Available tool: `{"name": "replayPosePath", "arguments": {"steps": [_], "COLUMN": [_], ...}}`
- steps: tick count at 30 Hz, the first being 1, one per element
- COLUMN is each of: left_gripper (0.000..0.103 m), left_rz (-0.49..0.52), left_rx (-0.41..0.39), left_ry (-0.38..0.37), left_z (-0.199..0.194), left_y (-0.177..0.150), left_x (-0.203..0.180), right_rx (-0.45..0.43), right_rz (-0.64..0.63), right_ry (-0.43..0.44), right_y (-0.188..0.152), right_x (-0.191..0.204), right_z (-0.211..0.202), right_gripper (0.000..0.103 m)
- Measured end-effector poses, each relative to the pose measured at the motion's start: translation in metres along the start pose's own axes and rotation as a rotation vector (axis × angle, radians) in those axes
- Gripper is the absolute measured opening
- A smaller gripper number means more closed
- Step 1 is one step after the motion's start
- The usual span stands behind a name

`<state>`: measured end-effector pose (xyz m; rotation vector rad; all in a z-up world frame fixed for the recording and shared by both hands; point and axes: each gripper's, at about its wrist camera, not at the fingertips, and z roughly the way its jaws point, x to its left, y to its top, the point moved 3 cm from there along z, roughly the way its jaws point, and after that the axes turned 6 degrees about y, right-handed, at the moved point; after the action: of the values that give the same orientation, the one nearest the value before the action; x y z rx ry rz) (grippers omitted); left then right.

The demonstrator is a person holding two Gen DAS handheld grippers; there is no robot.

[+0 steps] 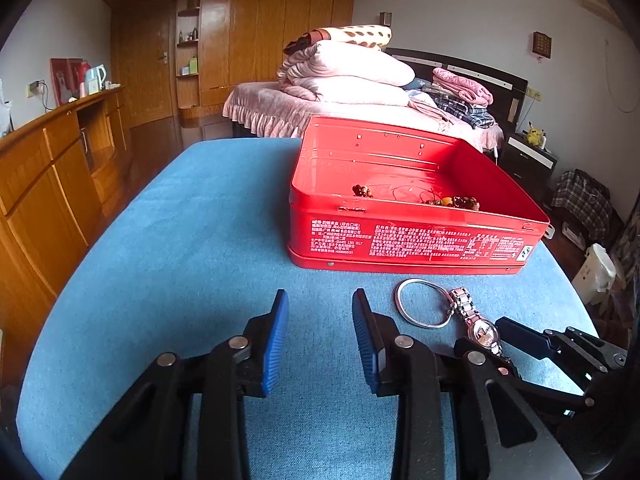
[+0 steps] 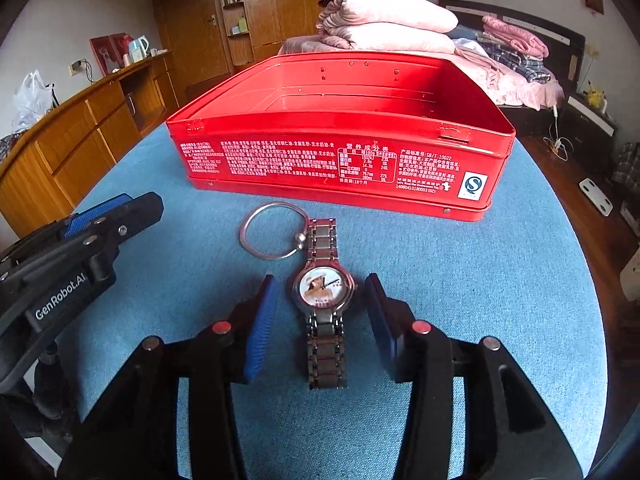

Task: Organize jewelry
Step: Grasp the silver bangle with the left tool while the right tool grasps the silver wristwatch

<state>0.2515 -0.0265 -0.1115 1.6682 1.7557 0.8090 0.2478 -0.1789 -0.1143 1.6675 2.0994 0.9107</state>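
Blue cloth tabletop [image 2: 500, 280], red tin [image 2: 340, 160] upper centre of the frame (lid off), watch [image 2: 326, 292] lay between the spread right gripper [image 2: 322, 300] untouched, left gripper [image 1: 320, 320] parted over bare cloth, bed [image 1: 280, 108] behind.

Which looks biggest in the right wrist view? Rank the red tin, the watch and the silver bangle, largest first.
1. red tin, by far the largest, though it lies farthest from the camera.
2. watch, long strap included; it lies nearest, between the open right tool fingers.
3. silver bangle, close to the watch in span, so this ranking is unsure.

The left gripper [image 2: 120, 216] carried "GenRobot.AI" on its body, and the red tin [image 2: 340, 160] bore "SB/T 10022" and an "S" mark.
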Motion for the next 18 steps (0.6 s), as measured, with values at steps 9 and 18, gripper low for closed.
{"name": "replayPosePath", "arguments": {"steps": [9, 18], "left_gripper": [0.036, 0.036], "left_rz": [0.008, 0.033], "left_rx": [0.006, 0.030], "left_ry": [-0.001, -0.036], "left_z": [0.002, 0.007], "left_y": [0.000, -0.001], "left_x": [-0.004, -0.022], "right_rx": [-0.007, -0.019], "right_rz": [0.015, 0.053], "right_ry": [-0.005, -0.009], "right_y": [0.000, -0.002], "right_x": [-0.001, -0.020], "right_z": [0.000, -0.010], "right_gripper": [0.032, 0.031]}}
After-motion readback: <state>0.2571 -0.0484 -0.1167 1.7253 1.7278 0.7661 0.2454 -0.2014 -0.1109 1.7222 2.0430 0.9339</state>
